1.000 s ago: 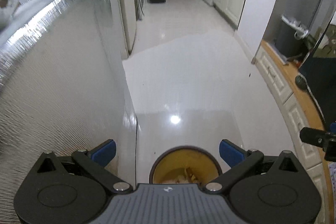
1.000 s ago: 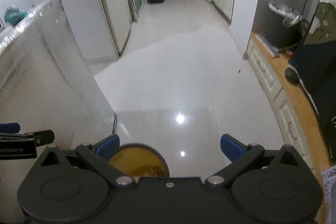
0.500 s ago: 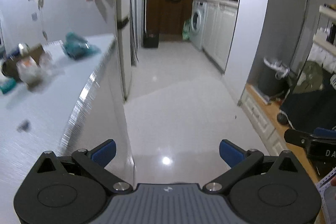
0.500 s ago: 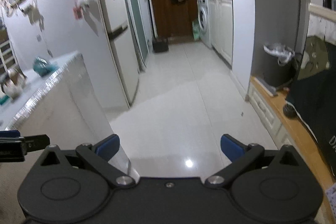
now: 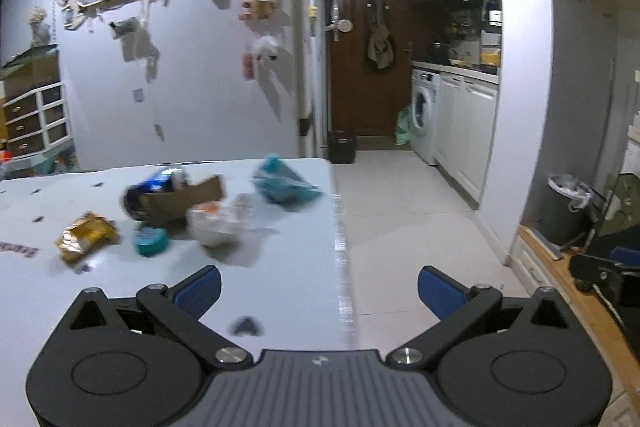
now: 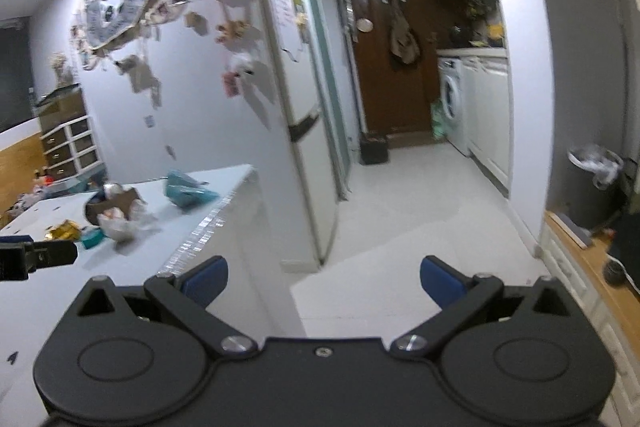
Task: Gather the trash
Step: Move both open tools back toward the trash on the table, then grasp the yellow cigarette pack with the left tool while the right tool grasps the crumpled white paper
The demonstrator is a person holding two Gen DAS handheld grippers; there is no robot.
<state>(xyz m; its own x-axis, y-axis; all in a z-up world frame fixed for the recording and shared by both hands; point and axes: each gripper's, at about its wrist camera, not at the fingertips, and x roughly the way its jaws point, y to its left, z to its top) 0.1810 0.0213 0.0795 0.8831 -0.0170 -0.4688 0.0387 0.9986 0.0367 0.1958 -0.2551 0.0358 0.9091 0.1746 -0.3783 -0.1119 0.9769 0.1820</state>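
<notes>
Trash lies on a white table (image 5: 280, 259): a teal crumpled bag (image 5: 284, 183), a brown cardboard piece (image 5: 182, 201) over a dark can, a white crumpled wrapper (image 5: 214, 223), a small teal tub (image 5: 151, 241) and a gold wrapper (image 5: 84, 235). The same pile shows in the right wrist view, with the teal bag (image 6: 186, 191) and white wrapper (image 6: 120, 225). My left gripper (image 5: 318, 291) is open and empty above the table's near right edge. My right gripper (image 6: 324, 279) is open and empty, right of the table over the floor.
A fridge (image 6: 296, 99) stands past the table. A grey bin with a white liner (image 5: 566, 205) stands at the right wall, above a wooden ledge (image 5: 560, 267). A corridor leads to a washing machine (image 5: 424, 117) and brown door. A wall with pinned papers is behind the table.
Both grippers have risen and tilted up from the floor and the yellow bin below. The table top with its trash has come into view. Both stay open.
</notes>
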